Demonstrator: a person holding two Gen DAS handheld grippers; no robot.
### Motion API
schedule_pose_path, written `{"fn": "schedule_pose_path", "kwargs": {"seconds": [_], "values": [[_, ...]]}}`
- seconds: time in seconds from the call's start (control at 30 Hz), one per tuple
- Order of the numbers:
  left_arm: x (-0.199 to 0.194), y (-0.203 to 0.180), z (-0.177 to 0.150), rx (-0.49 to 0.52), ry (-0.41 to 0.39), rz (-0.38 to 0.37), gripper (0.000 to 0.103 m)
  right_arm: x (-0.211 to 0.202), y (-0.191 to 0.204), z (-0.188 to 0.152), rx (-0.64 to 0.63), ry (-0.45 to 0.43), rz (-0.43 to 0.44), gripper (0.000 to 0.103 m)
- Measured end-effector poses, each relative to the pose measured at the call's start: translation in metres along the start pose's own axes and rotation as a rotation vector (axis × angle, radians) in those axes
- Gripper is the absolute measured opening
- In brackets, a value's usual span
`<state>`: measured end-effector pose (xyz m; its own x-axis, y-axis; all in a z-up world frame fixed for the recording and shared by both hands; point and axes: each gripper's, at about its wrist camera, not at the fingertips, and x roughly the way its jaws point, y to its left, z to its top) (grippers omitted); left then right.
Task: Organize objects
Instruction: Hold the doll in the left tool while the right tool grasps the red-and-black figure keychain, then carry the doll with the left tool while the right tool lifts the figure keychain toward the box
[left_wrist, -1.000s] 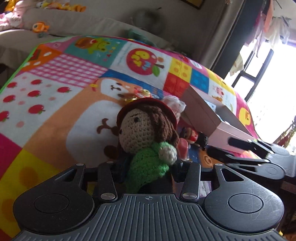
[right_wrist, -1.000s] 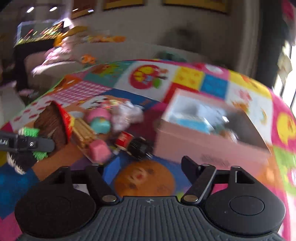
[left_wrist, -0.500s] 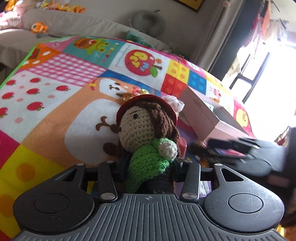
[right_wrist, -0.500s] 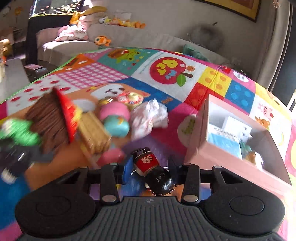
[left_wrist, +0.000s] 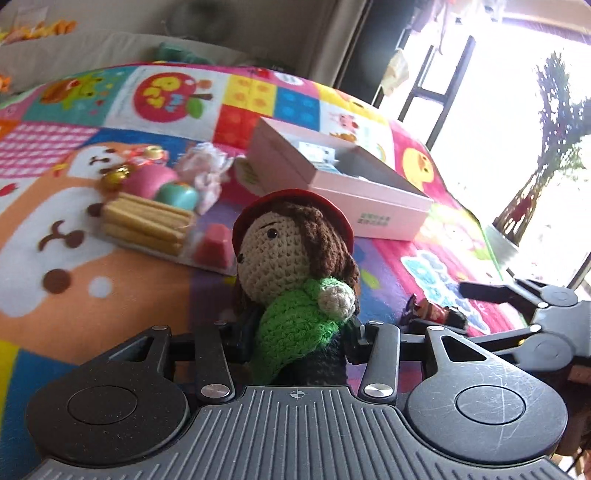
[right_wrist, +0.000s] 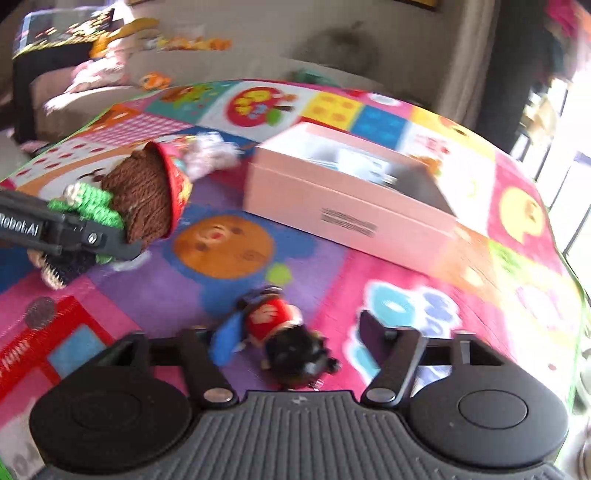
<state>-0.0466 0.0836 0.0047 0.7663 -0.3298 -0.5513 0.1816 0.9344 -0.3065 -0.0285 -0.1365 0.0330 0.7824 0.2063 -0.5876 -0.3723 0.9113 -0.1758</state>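
The left gripper (left_wrist: 295, 345) is clamped around the waist of a crocheted doll (left_wrist: 291, 266), holding it upright above the mat (left_wrist: 122, 295). The doll is knobbly yarn all over: a round beige head with a bead eye, long brown wool hair, a red brimmed hat and a bright green top with a pale ball of a hand. From the right wrist view the same doll (right_wrist: 147, 195) shows its back, hair and hat rim, pinched in the black fingers of the left gripper.

The right gripper (right_wrist: 295, 347) has just been opening; its jaws stand wide, with a small figure (right_wrist: 284, 339) lying loose on the mat between them, no pad pressing on it. The figure has a red body, a glossy black head and a blue piece at its side; it is blurred.

The mat is soft, a patchwork of loud cartoon squares. On it sits a shallow, rectangular pink cardboard box (left_wrist: 332, 181), lid off, with small white and blue packets inside and a printed label on one side. Left of the box lie a crumpled pale wrapper (left_wrist: 207, 173), a pack of ridged biscuit sticks (left_wrist: 144, 223), a pink block (left_wrist: 214, 245) and rounded pink and teal toys (left_wrist: 162, 186).
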Motion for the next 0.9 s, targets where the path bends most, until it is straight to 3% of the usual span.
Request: {"fn": "schedule_pose_path", "kwargs": {"seconds": [0.1,0.33,0.57,0.9], "values": [[0.005,-0.007,-0.001,0.009,0.001,0.028,0.051,0.001,-0.020,-0.002,0.124,0.000,0.000,0.097],[0.010,-0.025,-0.001,0.091,0.011,0.111,0.051,0.014,-0.046,-0.005,0.302,0.075,-0.011,0.100],[0.017,-0.035,0.003,0.148,0.029,0.148,0.052,0.023,-0.041,-0.002,0.264,0.122,-0.008,0.103],[0.013,-0.025,0.008,0.076,0.050,0.114,0.051,0.021,-0.042,-0.001,0.251,0.151,0.011,0.103]]}}
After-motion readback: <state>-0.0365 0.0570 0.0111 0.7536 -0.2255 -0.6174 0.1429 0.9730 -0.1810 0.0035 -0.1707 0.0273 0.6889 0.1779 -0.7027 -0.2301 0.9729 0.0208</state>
